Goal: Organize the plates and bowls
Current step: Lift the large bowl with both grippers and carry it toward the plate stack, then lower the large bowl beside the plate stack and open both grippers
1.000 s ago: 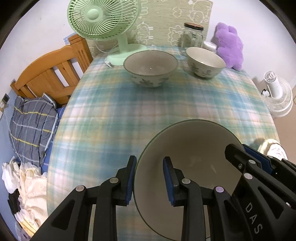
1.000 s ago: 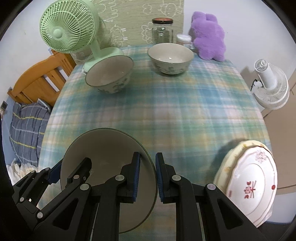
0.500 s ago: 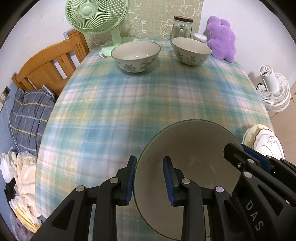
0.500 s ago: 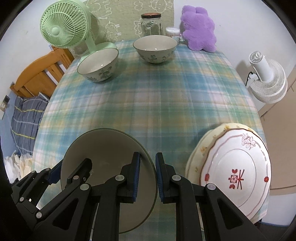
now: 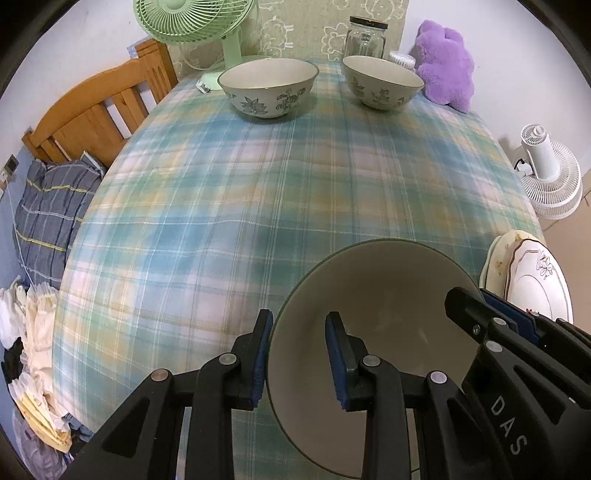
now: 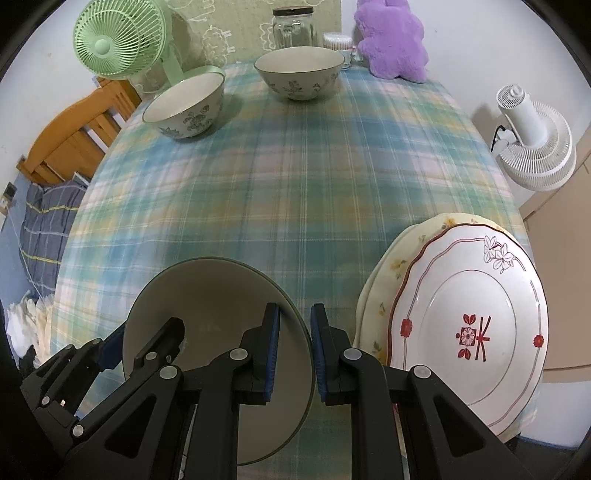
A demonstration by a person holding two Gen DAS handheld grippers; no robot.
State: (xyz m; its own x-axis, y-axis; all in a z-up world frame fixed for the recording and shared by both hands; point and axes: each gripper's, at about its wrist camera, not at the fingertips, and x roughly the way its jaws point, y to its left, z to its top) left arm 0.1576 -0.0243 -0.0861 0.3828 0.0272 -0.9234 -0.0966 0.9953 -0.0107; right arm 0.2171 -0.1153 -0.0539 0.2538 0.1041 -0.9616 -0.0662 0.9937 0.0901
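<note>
Plaid tablecloth over the table, seen from the left wrist. Held above the near edge: a plain bowl, its rim between the blue pads of the left gripper, jaws clamped on the left side of the rim. Opposite side of the same rim taken by the right gripper. Stood at the far edge: two flowered bowls, the left bowl just before the green fan, the right bowl before a glass jar and beside a purple plush toy. Lay at the near right corner: stacked plates. From the right wrist, same plain bowl low at the near edge, right gripper closed on its right rim, one pad inside, one outside; left gripper pinched on the far-left rim. Just right of it, apart from the bowl: a red-patterned plate stacked on a cream plate, overhanging the near right corner. Both flowered bowls, left and right, well apart from the held one, at the far edge.
</note>
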